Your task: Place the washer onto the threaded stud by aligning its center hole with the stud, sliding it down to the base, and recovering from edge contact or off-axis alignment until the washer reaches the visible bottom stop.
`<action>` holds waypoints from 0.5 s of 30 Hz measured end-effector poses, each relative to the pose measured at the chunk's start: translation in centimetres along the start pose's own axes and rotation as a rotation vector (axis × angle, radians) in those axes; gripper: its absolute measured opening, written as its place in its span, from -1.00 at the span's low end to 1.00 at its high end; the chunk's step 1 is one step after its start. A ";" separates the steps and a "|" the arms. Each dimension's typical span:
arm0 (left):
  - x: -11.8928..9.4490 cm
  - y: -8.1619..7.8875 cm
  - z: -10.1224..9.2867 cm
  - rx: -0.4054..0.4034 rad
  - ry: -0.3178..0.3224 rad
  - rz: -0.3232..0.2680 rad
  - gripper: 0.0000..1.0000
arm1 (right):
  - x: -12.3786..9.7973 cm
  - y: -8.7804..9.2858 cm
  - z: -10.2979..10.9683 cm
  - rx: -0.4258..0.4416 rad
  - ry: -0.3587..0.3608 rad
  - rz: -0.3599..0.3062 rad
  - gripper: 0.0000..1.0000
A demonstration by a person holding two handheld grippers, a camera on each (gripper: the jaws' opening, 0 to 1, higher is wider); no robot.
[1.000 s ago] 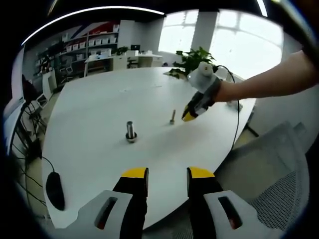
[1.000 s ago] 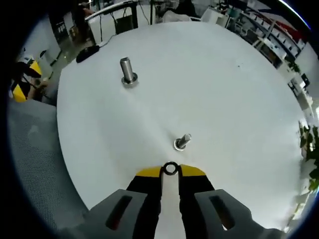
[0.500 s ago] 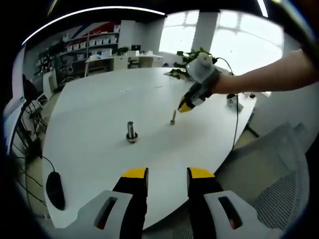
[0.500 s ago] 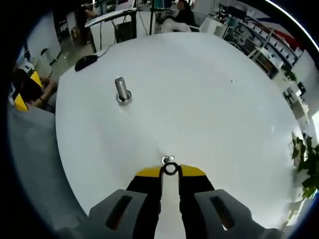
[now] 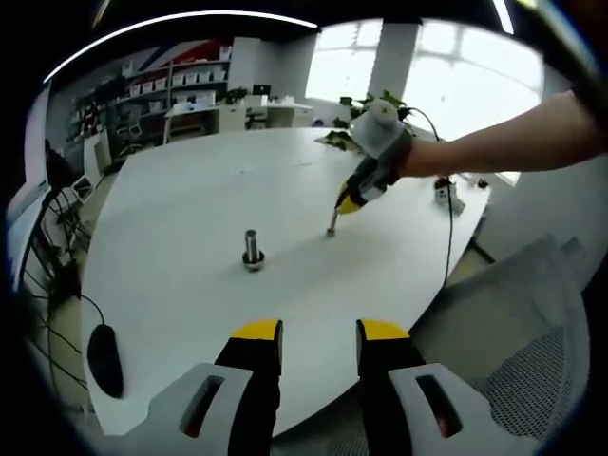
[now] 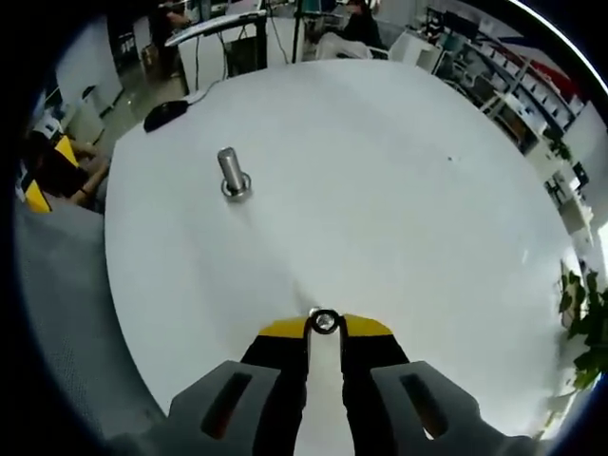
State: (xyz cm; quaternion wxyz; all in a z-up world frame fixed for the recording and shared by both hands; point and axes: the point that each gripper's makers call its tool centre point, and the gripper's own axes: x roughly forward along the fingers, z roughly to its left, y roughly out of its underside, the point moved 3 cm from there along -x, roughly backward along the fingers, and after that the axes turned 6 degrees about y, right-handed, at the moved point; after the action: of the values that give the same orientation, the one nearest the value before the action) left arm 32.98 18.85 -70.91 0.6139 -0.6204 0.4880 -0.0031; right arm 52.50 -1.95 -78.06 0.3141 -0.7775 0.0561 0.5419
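Holding the washer (image 6: 325, 322) pinched at your right gripper (image 6: 325, 328) tips, you have it directly over the threaded stud (image 5: 332, 224), hole seemingly aligned; sliding down to the base remains. Your left gripper (image 5: 318, 331) waits near the table (image 5: 190, 190) edge, parted, empty.

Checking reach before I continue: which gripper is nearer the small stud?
Right. The right gripper sits just above the small stud, holding the washer; the left gripper hangs back at the table edge.

A larger bolt (image 6: 231, 174) stands upright on the white table (image 6: 399, 190), a black mouse (image 5: 104, 362) near its edge.
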 end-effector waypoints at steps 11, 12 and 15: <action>0.0 0.0 0.2 -0.017 -0.005 -0.004 -0.42 | 1.3 0.0 0.0 -0.015 -0.025 0.031 -0.72; 0.0 0.0 0.2 -0.018 -0.005 -0.004 -0.42 | 1.5 0.1 0.2 -0.019 -0.028 0.036 -0.72; 0.0 0.1 0.2 -0.021 -0.006 -0.003 -0.42 | 2.0 0.2 0.2 -0.026 -0.036 0.050 -0.72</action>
State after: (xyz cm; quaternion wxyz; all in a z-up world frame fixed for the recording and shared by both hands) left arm 33.07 19.05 -71.04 0.6089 -0.6273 0.4855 0.0029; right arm 53.07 -1.52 -79.90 0.2913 -0.7699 0.0630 0.5643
